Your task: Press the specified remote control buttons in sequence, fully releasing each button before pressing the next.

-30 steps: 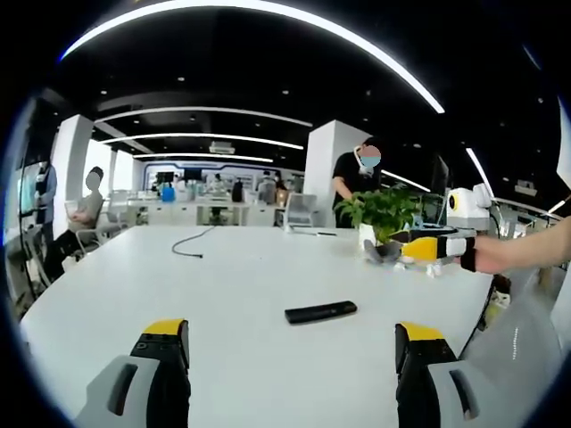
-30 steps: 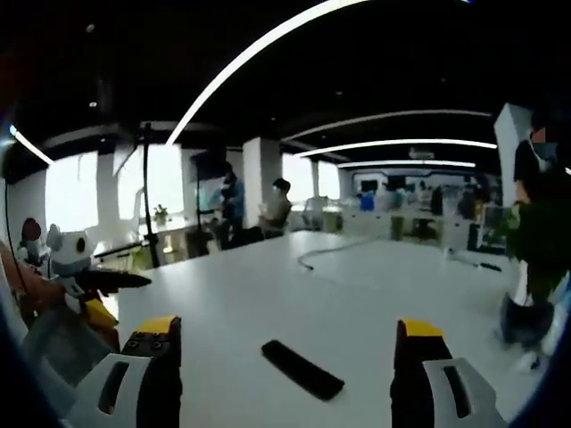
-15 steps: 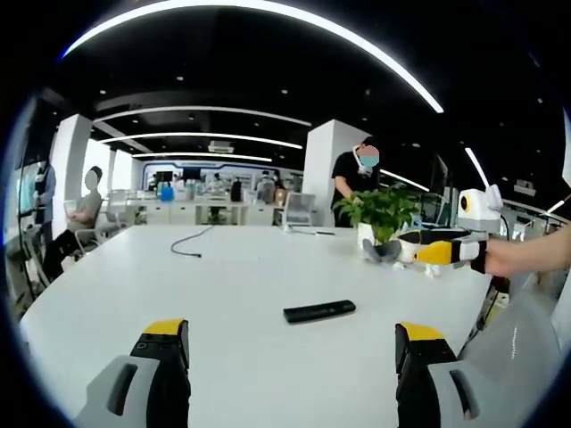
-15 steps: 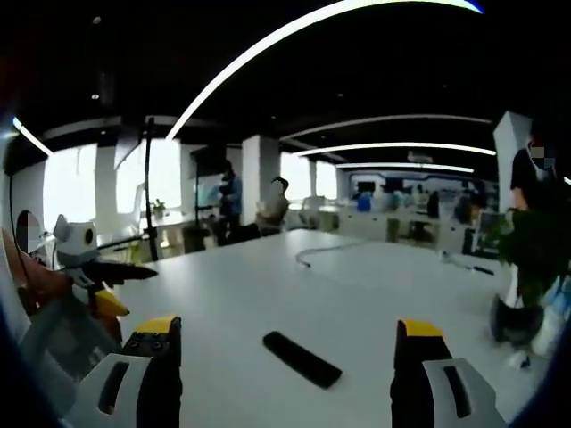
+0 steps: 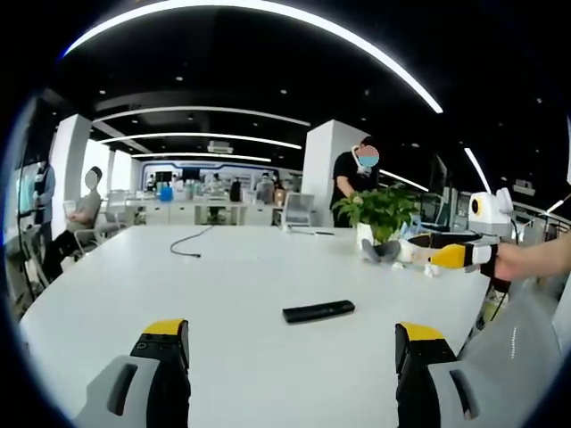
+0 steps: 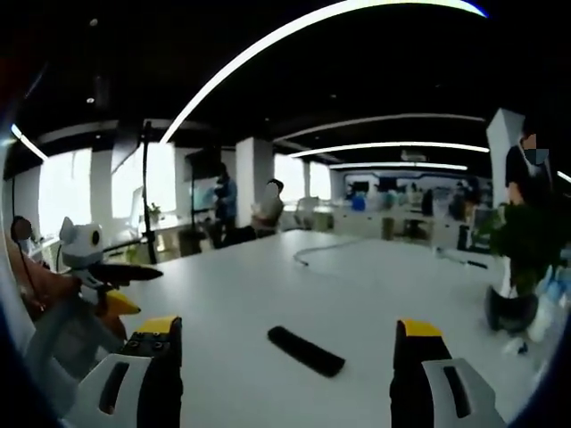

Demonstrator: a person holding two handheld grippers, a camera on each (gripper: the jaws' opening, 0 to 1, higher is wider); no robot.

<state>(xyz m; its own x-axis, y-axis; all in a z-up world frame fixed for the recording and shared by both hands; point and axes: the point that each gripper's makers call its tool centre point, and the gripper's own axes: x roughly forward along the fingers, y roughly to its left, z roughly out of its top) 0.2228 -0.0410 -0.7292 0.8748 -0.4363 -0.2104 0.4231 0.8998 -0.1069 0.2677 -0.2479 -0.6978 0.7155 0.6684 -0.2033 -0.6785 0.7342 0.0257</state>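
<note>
Lying flat on the white table (image 5: pixel 116 285), the black remote control (image 5: pixel 318 311) sat well ahead of the left gripper (image 5: pixel 292 343), between the lines of its two jaws but nearer the right one, with bare tabletop between it and the yellow-tipped jaws. Those jaws stood wide apart and held nothing; only their tips and grey bodies showed, the rest cut off at the bottom of the view. In the right gripper view the remote control (image 6: pixel 306 350) lay at a slant ahead of the right gripper (image 6: pixel 287 343), whose jaws were likewise spread wide and empty, apart from the remote. Its buttons could not be made out in either view; it read only as a dark bar.

At the right edge of the left gripper view the right gripper (image 5: pixel 451 256) came in, held by a hand (image 5: pixel 522 260) partly cut off by the rim; whether its jaws were parted could not be told from that side. At the left edge of the right gripper view the left gripper (image 6: pixel 125 276) appeared in dim, blurred outline.

A potted plant (image 5: pixel 379 214) stood near the table's far right edge, and a thin dark cable (image 5: pixel 189 242) lay on the far part of the table. A seated person (image 5: pixel 78 223) and a standing person (image 5: pixel 355 178) were beyond it, small and indistinct.
</note>
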